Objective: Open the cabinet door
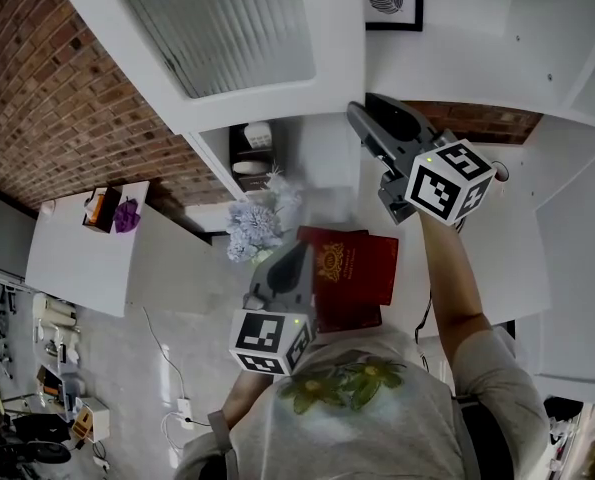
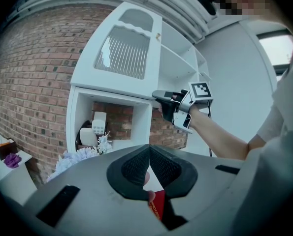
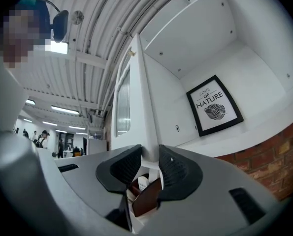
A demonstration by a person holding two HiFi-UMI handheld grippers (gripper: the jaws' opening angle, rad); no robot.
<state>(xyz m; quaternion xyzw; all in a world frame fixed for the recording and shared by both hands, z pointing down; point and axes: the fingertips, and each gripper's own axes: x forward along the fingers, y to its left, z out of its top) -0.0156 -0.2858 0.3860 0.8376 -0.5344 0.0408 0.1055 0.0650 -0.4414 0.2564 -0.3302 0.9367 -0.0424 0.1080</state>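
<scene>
Right gripper [image 3: 149, 161] pads pinch the free edge of the cabinet door [image 3: 142, 107], bottom centre of its view — white door edge-on to me, long axis upright, running toward top centre, already swung clear of the shelf at right. I judge it stiff, light on its hinges, with slick paint and a fragile ribbed pane — so hold the solid frame low, never the glass. Left gripper [image 2: 149, 163] jaws pressed together, away from the door.
</scene>
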